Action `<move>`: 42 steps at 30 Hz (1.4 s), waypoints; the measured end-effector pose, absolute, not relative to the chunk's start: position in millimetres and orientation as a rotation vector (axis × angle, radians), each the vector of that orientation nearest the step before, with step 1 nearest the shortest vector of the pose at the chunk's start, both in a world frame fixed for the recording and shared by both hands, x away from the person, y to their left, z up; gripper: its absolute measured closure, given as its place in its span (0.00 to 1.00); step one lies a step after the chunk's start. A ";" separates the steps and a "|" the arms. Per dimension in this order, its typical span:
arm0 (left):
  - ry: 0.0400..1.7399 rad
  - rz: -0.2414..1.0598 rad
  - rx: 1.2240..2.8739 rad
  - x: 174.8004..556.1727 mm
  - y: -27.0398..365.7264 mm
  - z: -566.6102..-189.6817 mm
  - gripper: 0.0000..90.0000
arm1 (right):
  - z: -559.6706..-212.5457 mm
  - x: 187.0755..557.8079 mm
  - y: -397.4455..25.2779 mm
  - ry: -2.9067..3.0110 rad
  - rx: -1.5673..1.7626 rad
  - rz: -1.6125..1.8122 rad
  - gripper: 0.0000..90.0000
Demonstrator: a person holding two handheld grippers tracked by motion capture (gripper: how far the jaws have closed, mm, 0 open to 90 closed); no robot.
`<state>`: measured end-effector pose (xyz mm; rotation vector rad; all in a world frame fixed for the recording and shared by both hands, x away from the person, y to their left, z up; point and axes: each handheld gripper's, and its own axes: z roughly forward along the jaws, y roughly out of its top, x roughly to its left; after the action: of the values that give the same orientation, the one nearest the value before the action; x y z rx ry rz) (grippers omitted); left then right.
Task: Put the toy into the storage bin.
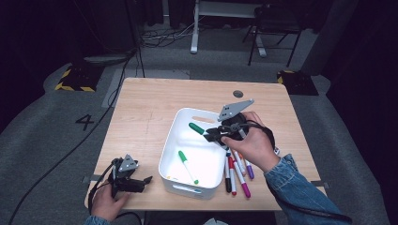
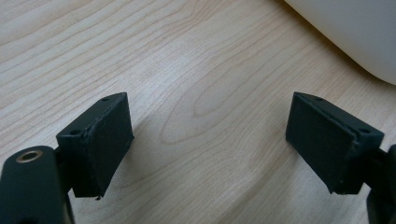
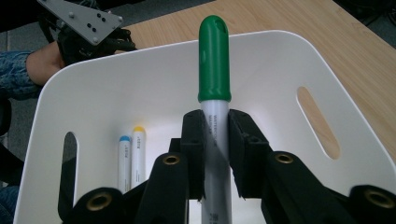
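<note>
Clamping a green-capped marker (image 3: 214,88) over the white bin (image 1: 174,123), right gripper (image 3: 215,133) was prob. mid-drop — left gripper (image 2: 208,140) rested spread, empty.

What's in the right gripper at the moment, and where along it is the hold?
The right gripper holds a green-capped marker, clamped on its white barrel just below the cap, over the white bin.

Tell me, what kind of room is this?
Probably a lab or studio for recording handwork. A small wooden table stands on grey carpet with hazard-striped tape, a floor number 4 and loose cables. A person's grippers sort markers into a white bin.
</note>
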<state>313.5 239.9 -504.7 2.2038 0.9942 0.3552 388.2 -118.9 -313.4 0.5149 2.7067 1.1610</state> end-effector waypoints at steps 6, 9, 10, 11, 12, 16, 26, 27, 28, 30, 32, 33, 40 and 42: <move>0.995 0.352 2.202 313.5 239.8 -504.9 0.17 | -324.8 392.6 -111.8 2.715 0.504 1.155 0.86; 0.998 0.345 2.199 313.4 239.6 -505.1 0.17 | -332.3 394.9 -110.7 2.730 0.508 1.134 0.86; 0.996 0.352 2.203 313.4 239.8 -504.9 0.17 | -335.0 395.5 -110.6 2.735 0.504 1.122 0.86; 0.997 0.345 2.200 313.4 239.6 -505.1 0.17 | -336.7 395.7 -110.3 2.740 0.505 1.121 0.86; 0.996 0.350 2.203 313.4 239.7 -504.9 0.17 | -339.3 395.7 -109.9 2.751 0.504 1.118 0.86; 0.996 0.349 2.202 313.4 239.7 -505.0 0.17 | -344.9 394.0 -106.1 2.772 0.488 1.081 0.86; 0.994 0.351 2.205 313.5 239.8 -504.9 0.17 | -364.0 391.7 -97.0 2.832 0.511 0.961 0.86; 0.994 0.351 2.205 313.5 239.8 -504.9 0.17 | -364.0 391.7 -97.0 2.832 0.511 0.961 0.86; 0.993 0.350 2.205 313.5 239.9 -504.9 0.17 | -367.1 391.6 -95.5 2.844 0.504 0.945 0.86; 0.992 0.350 2.207 313.5 240.0 -504.8 0.17 | -370.4 390.9 -93.4 2.859 0.497 0.927 0.86; 0.994 0.352 2.204 313.5 239.9 -504.8 0.17 | -372.6 390.1 -91.8 2.868 0.492 0.910 0.86; 0.994 0.352 2.204 313.5 239.9 -504.8 0.17 | -372.6 390.1 -91.8 2.868 0.492 0.910 0.86; 0.995 0.350 2.203 313.4 239.8 -504.9 0.17 | -377.7 389.4 -87.2 2.901 0.468 0.857 0.86; 0.995 0.350 2.203 313.4 239.8 -504.9 0.17 | -378.6 390.0 -86.7 2.904 0.452 0.857 0.86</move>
<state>313.4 239.8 -504.9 2.2034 0.9949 0.3498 390.0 -86.7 -378.6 0.4521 2.9037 0.8572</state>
